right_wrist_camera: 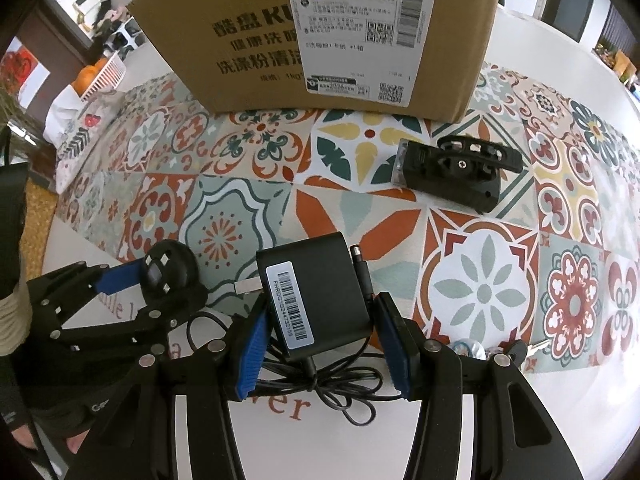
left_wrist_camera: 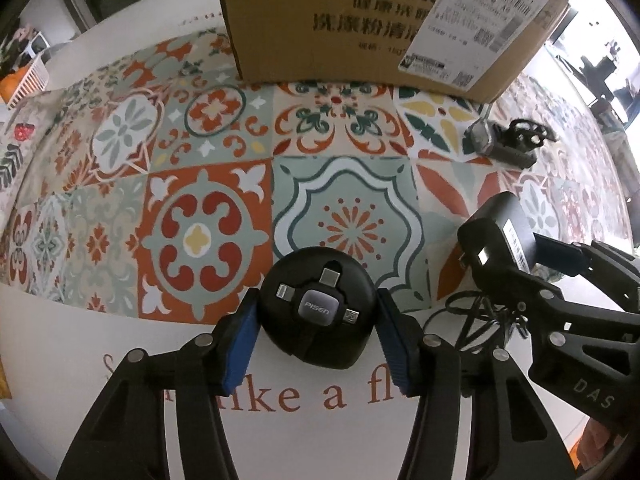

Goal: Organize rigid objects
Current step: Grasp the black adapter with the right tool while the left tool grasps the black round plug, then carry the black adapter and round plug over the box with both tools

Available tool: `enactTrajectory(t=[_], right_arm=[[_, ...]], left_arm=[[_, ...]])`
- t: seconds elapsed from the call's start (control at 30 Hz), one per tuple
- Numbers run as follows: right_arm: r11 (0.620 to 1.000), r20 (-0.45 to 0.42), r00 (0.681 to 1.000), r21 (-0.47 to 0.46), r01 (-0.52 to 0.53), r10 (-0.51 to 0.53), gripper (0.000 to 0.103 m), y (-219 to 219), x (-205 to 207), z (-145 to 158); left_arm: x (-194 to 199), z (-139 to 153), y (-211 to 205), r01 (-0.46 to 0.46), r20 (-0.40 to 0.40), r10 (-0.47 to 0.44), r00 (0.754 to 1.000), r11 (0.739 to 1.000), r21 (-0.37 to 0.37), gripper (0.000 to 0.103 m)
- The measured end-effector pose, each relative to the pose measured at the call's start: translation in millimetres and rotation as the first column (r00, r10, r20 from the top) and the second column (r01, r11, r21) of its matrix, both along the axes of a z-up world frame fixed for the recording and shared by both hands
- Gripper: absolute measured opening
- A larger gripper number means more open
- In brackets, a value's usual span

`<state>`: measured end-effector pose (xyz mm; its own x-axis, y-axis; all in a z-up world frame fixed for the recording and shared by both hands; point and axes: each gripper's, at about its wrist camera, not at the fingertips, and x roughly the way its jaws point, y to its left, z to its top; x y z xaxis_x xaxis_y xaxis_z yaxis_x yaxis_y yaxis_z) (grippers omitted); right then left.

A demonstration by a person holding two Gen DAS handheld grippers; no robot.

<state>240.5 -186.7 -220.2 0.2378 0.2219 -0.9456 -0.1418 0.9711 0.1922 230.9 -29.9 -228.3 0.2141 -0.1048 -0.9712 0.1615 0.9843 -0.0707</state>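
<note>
A round black cable reel (left_wrist_camera: 316, 312) with three plug tips and a grey centre badge lies at the near edge of the patterned mat (left_wrist_camera: 200, 140). My left gripper (left_wrist_camera: 317, 304) is shut on it, a blue pad against each side. In the right wrist view that same reel (right_wrist_camera: 168, 272) sits at the left in the left gripper (right_wrist_camera: 160, 280). My right gripper (right_wrist_camera: 320, 308) is shut on a black power adapter (right_wrist_camera: 316, 288) with a barcode sticker. Its tangled cord (right_wrist_camera: 320, 384) trails below between the fingers. The adapter (left_wrist_camera: 496, 236) also shows at the right of the left wrist view.
A big cardboard box (right_wrist_camera: 320, 40) with a shipping label stands at the back of the mat. A black clip-on light with a mount (right_wrist_camera: 456, 168) lies right of centre. A key (right_wrist_camera: 520, 350) rests by my right finger. A white basket of oranges (right_wrist_camera: 100, 72) sits far left.
</note>
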Motion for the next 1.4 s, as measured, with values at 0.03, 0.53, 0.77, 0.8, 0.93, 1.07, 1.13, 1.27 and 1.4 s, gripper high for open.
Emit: enactTrajectory(t=[0.03,0.53,0.77,0.8,0.93,1.07,1.13,1.27,1.4], right_arm=[[1.000,0.006,1.000,0.005,0.004,-0.004,0.052,-0.1,-0.4,2.7],[0.998,0.133,0.989,0.047,0.053,-0.058,0.051,-4.6,-4.5,58.0],[0.996,0.209,0.975,0.061,0.071,-0.082,0.051,-7.2,-4.6,92.1],[0.995,0.216,0.973,0.065,0.073,-0.085,0.051,-8.2,-4.5,95.7],[0.995,0.275,0.957,0.072,0.075,-0.092,0.051,-11.0,-3.3,119.7],[0.994,0.329,0.939,0.079,0.077,-0.099,0.051,-12.6,-1.0,140.9],[0.994,0.355,0.929,0.082,0.077,-0.101,0.051,-12.3,0.2,151.1],[0.992,0.395,0.912,0.094,0.082,-0.113,0.051,-13.9,3.0,167.5],[0.991,0.432,0.893,0.102,0.090,-0.125,0.051,-15.7,7.7,182.7]], left_arm=[[-1.0,4.9,1.4,-0.002,0.014,0.002,1.000,1.000,0.002,0.055],[-8.3,76.2,11.0,0.000,0.182,0.006,0.983,1.000,-0.031,0.055],[-3.8,107.8,8.6,0.010,0.267,0.002,0.964,0.999,-0.043,0.055],[-3.3,112.9,8.5,0.012,0.279,0.001,0.960,0.999,-0.048,0.055],[-1.0,134.6,8.0,0.021,0.333,-0.001,0.943,0.998,-0.055,0.055],[3.0,157.2,7.5,0.031,0.390,-0.007,0.921,0.998,-0.054,0.055],[4.8,166.4,7.5,0.037,0.412,-0.010,0.911,0.998,-0.058,0.055],[8.2,185.7,6.0,0.047,0.459,-0.014,0.888,0.997,-0.061,0.055],[13.4,203.1,3.4,0.066,0.496,-0.025,0.868,0.996,-0.067,0.055]])
